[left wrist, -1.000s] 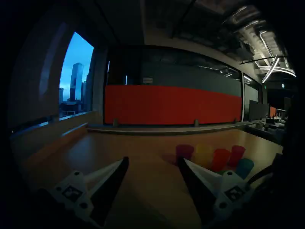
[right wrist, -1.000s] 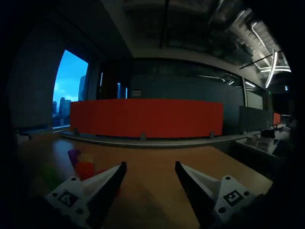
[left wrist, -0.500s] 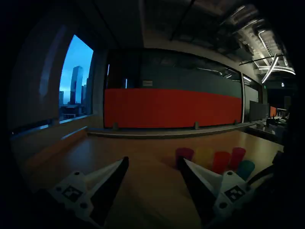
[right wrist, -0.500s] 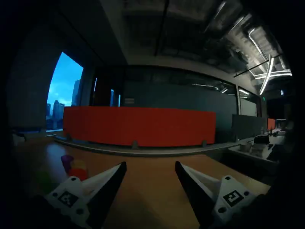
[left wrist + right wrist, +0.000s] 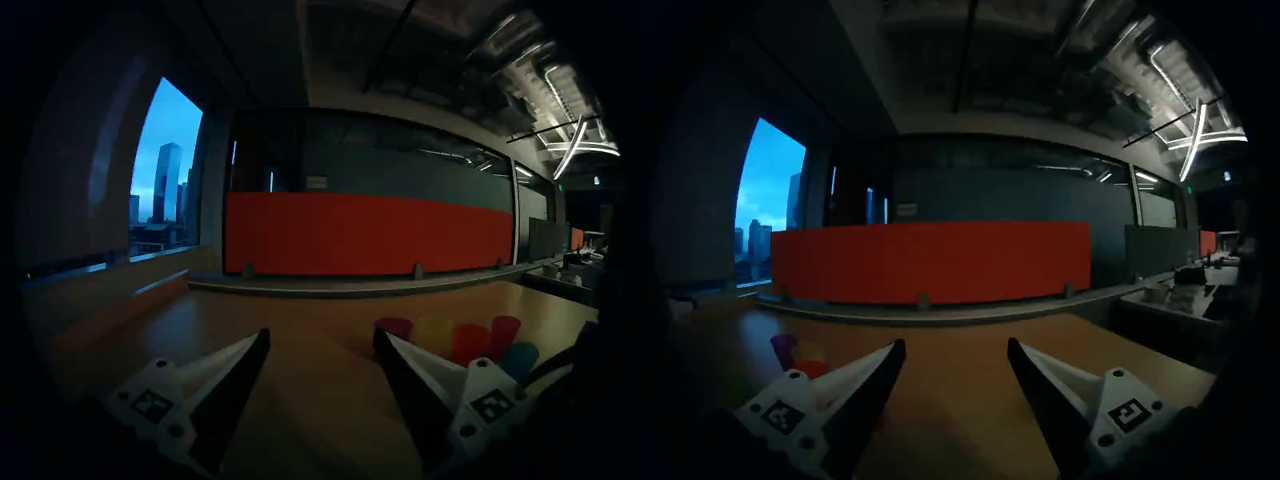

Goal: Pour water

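Several coloured plastic cups stand in a cluster on a wooden table [image 5: 320, 336]. In the left gripper view a purple cup [image 5: 394, 327], a yellow cup [image 5: 436, 334], an orange cup [image 5: 470, 344], a red cup [image 5: 503, 333] and a teal cup [image 5: 520, 360] sit just past the right finger. My left gripper [image 5: 320, 342] is open, nothing between its fingers. In the right gripper view the purple cup [image 5: 784, 350] and an orange cup [image 5: 810, 369] peek out behind the left finger. My right gripper [image 5: 955, 350] is open and empty too.
The room is dim. An orange partition [image 5: 368, 232] runs along the table's far edge, with a window [image 5: 164, 188] at the left. Desks with clutter [image 5: 1192, 284] stand at the far right.
Both views have tilted slightly upward, so the table and cups sit lower in each frame. The cups stand as before. Both grippers stay open.
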### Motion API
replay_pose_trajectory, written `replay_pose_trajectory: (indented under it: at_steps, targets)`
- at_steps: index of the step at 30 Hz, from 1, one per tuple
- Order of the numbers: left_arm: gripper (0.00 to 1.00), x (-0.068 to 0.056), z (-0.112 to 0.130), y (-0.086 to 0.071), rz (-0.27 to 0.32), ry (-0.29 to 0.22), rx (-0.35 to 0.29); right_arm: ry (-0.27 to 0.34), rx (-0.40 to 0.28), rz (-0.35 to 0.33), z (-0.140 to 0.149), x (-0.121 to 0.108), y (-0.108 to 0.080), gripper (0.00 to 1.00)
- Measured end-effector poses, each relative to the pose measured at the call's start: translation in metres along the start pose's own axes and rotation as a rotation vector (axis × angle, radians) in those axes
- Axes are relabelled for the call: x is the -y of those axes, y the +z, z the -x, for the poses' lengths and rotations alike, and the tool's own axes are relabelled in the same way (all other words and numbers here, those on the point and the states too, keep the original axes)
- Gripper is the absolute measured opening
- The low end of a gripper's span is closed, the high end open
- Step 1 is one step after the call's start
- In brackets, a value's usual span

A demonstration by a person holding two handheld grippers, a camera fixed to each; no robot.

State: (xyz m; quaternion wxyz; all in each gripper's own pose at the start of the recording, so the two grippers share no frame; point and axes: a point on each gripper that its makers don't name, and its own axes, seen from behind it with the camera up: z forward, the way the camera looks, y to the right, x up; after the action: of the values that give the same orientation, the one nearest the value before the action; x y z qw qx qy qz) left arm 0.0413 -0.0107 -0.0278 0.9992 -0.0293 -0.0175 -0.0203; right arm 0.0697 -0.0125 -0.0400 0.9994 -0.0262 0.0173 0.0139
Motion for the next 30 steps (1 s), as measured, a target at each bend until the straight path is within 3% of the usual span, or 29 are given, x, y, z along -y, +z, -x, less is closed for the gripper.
replay_pose_trajectory:
  at_steps: [9,17,30]
  targets:
    - [0.95,0.0013,-0.0012,0.0001,-0.017,0.038,-0.011,0.005,0.006,0.014,-0.0018,-0.0002,-0.0002,0.99]
    - [0.95,-0.0006,-0.0053,0.0032,-0.046,0.028,-0.03,0.035,0.038,0.01,0.001,0.0048,0.0022,0.99]
    - [0.96,-0.0004,-0.0078,0.0027,-0.079,0.071,-0.064,0.041,0.058,0.02,-0.0005,0.0063,0.0052,0.99]
